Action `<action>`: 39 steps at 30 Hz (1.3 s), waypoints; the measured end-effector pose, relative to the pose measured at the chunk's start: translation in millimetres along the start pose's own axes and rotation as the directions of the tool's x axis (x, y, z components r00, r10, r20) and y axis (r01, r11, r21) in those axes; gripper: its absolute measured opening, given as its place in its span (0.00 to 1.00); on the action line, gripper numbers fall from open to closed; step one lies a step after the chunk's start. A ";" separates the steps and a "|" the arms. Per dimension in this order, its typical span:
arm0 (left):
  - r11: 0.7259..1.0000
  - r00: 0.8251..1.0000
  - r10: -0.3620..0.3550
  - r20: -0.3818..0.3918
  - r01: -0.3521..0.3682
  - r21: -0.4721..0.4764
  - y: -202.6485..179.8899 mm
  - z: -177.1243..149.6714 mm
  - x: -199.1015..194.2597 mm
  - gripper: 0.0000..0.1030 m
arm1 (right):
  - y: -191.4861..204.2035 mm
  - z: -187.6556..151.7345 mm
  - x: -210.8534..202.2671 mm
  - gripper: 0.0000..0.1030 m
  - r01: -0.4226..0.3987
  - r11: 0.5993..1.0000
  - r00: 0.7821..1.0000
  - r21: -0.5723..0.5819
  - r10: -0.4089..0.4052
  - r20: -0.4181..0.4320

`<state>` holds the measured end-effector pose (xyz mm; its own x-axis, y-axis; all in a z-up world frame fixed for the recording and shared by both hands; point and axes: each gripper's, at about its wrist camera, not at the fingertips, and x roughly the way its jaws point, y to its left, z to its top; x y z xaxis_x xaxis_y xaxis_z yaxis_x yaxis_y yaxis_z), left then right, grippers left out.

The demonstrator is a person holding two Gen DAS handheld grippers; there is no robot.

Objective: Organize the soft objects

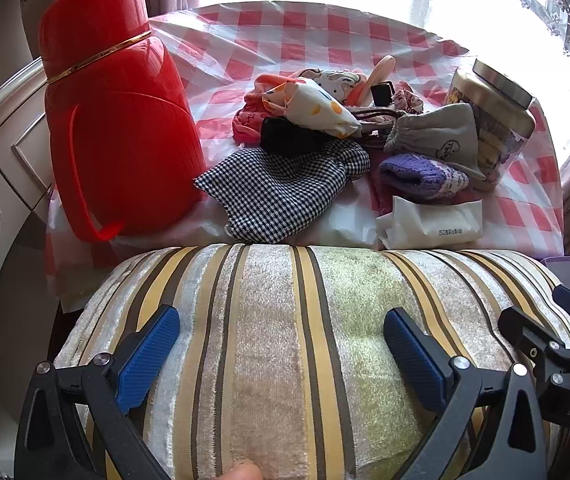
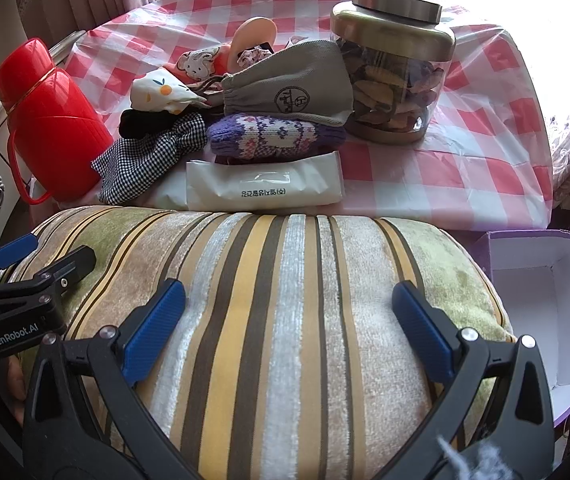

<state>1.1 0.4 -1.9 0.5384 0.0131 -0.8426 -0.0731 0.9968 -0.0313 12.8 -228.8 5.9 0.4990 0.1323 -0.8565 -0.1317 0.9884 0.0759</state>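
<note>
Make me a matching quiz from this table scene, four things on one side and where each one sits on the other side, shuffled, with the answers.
Things:
1. red flask
2. glass jar
3. purple box
4. striped cushion

Places:
A. right of the cushion, open and white inside
B. nearest the camera, under both open tongs
C. left edge of the checked cloth
D. right of the clothes pile, metal lid on

Pairs: 1-C, 2-D, 3-A, 4-B

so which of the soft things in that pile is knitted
The purple sock, lying under the grey drawstring pouch. Its chunky knit with a white and pink pattern sets it apart from the flat-woven houndstooth cloth beside it.
</note>
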 end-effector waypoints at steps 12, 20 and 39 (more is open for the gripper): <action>1.000 1.000 0.003 -0.001 -0.003 -0.006 2.6 -2.1 0.8 1.00 | 2.0 -1.2 1.7 1.00 0.002 1.000 1.000 0.002 -0.002 0.000; 1.000 1.000 0.000 -0.004 0.000 -0.006 2.3 -2.6 0.6 1.00 | 3.5 -3.1 2.0 1.00 0.001 1.000 1.000 0.005 -0.001 0.001; 1.000 1.000 0.007 -0.005 -0.007 -0.006 -0.5 -1.3 0.1 1.00 | 1.1 -3.4 1.0 1.00 -0.013 1.000 1.000 0.012 0.013 0.025</action>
<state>0.1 -0.2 -2.7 0.5333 0.0199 -0.8457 -0.0821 0.9962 -0.0282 10.2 -227.8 3.4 0.5181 0.1468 -0.8426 -0.1277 0.9874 0.0936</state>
